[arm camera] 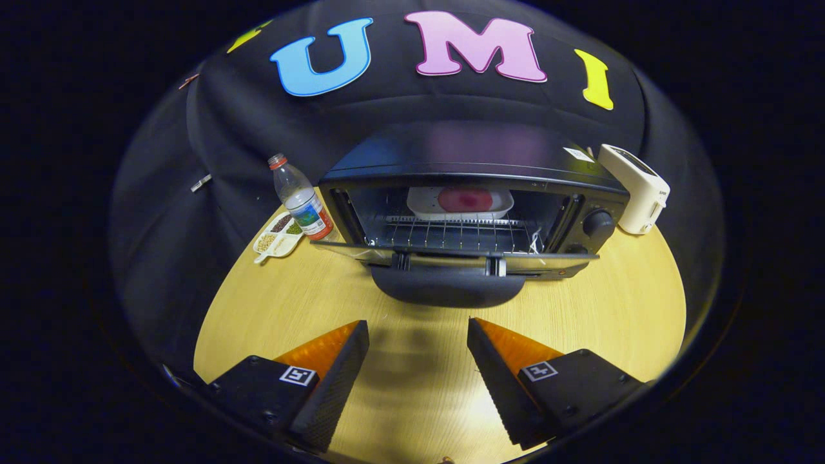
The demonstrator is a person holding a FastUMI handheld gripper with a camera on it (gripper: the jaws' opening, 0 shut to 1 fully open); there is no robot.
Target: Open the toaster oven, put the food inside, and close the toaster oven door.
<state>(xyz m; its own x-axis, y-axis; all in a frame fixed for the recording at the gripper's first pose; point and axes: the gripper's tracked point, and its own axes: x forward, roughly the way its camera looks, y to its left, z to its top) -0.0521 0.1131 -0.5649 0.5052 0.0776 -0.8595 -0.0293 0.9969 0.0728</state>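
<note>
Food (465,200) lies on a pale tray (499,209) deep inside the toaster oven (470,193), resting on the wire rack (451,233); it reads as a reddish-pink oval, but the dim cavity and the blur make it hard to say what it is. The tray's near edge is partly crossed by the rack's bars. The oven door (451,283) is down and open, hinged toward the tool, its dark handle curving out over the bench (419,386). The glass of the door is seen almost edge-on, so little of it can be made out. Knobs (598,224) sit on the oven's right panel; the lower one is half hidden behind the door's edge.

The tool (419,335) hangs above the bench, well short of the door handle, its two fingers spread wide apart with nothing between them but bare wood. Only the front parts of the fingers show; the rest is cut off below.

Left of the oven stands a clear plastic bottle (300,196) with a red cap, just beside the oven's left wall. Next to the bottle lies a small divided dish (277,240) holding beans or grains, with its far side partly hidden by the bottle. At the oven's right rear corner a white appliance (635,187) stands, touching or nearly touching the oven; which of the two cannot be told. Nothing lies on the bench between the fingers and the open door.
</note>
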